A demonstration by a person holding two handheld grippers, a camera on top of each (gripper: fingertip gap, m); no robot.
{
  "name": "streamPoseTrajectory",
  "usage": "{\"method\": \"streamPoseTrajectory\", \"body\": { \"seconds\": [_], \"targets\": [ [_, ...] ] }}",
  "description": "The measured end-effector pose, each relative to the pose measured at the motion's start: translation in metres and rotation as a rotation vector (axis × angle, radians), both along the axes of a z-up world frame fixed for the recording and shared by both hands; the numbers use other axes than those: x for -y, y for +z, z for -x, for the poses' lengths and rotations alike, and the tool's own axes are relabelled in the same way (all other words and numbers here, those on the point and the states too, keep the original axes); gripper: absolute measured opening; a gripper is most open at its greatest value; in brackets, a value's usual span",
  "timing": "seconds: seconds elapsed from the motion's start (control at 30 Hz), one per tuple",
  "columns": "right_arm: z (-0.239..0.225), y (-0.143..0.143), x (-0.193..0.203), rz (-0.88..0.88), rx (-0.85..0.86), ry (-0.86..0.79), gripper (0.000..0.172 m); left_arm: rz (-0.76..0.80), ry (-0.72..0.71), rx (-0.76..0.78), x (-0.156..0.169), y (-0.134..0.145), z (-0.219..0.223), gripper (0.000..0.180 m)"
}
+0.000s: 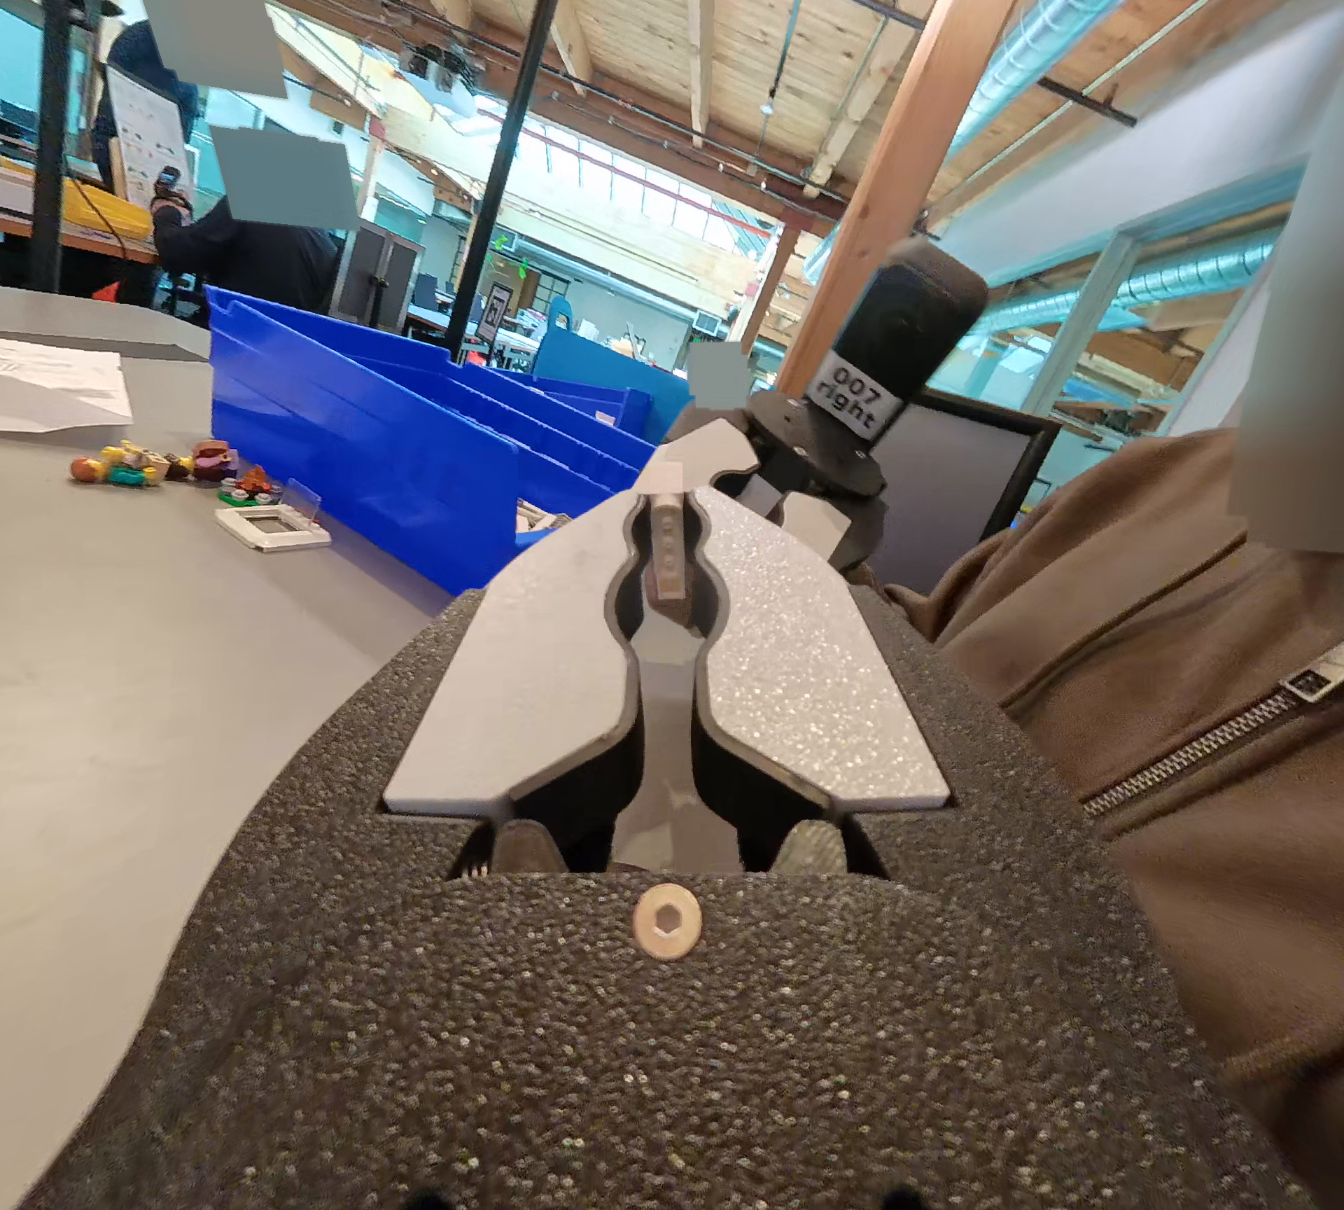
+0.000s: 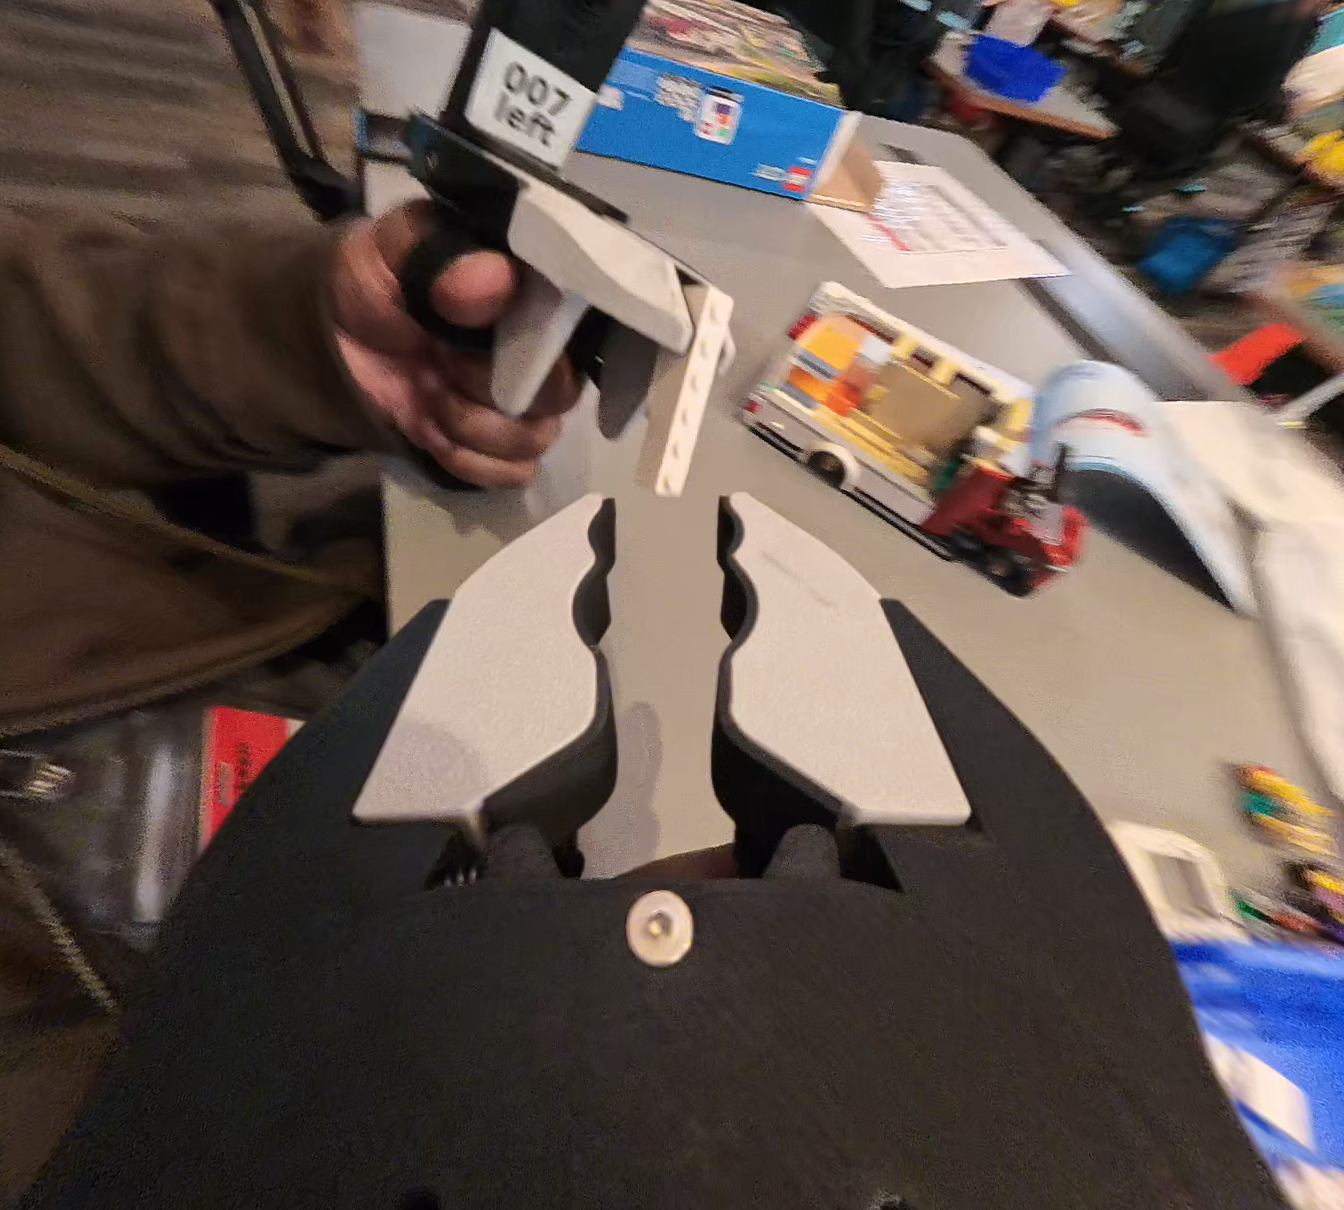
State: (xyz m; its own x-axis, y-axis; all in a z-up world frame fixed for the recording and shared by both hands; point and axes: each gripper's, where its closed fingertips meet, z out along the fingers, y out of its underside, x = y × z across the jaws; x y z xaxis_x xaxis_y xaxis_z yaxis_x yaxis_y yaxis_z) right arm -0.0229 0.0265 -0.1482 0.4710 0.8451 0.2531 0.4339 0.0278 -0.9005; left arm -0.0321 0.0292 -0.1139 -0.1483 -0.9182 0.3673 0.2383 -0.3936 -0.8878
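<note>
My left gripper [image 1: 665, 502] is shut on a long white studded plate [image 1: 668, 549], seen edge-on between its pads. In the right wrist view the left gripper [image 2: 687, 316] is held by a hand, and the white plate [image 2: 691, 397] hangs down from its tips above the grey table [image 2: 800, 629]. My right gripper [image 2: 665, 509] is open and empty, with its tips just below the plate's lower end and not touching it. The right gripper also shows in the left wrist view [image 1: 756, 484], just behind the plate.
A blue bin [image 1: 378, 418], small toy pieces [image 1: 145, 466], a white frame piece [image 1: 273, 524] and paper [image 1: 58, 389] lie to the left. A brick-built truck [image 2: 894, 418], a blue box [image 2: 713, 120], a printed sheet [image 2: 938, 229] and a white bag [image 2: 1200, 447] lie ahead. The tips of both grippers are at nearly the same place. Left tips and right tips are each some 20 cm from the brick-built truck [image 2: 894, 418].
</note>
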Motion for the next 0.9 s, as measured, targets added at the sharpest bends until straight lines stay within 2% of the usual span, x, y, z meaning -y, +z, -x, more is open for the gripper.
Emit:
{"method": "streamPoseTrajectory", "body": {
  "seconds": [0.1,0.13,0.17,0.43,0.6,0.7,0.9],
  "targets": [
    [0.015,0.0,0.005,0.122,-0.091,0.082,0.024,-0.045,-0.037,-0.042,0.01,-0.004,-0.003,0.008],
    [0.016,0.0,0.005,0.146,-0.109,0.1,0.015,-0.057,-0.048,-0.059,0.012,-0.006,-0.004,0.008],
    [0.017,0.0,0.005,0.165,-0.124,0.111,0.013,-0.064,-0.047,-0.064,0.013,-0.006,-0.004,0.008],
    [0.009,0.007,0.002,0.238,-0.344,0.1,0.01,-0.05,-0.001,-0.05,0.004,-0.005,-0.002,0.012],
    [0.009,0.007,0.004,0.241,-0.378,0.092,0.01,-0.075,-0.006,-0.068,0.009,-0.006,-0.008,0.016],
    [0.01,0.009,0.005,0.234,-0.396,0.089,0.01,-0.098,-0.009,-0.084,0.013,-0.007,-0.01,0.008],
    [0.01,0.009,0.007,0.239,-0.418,0.102,0.01,-0.146,-0.002,-0.136,0.014,-0.01,-0.008,0.008]
  ]
}}
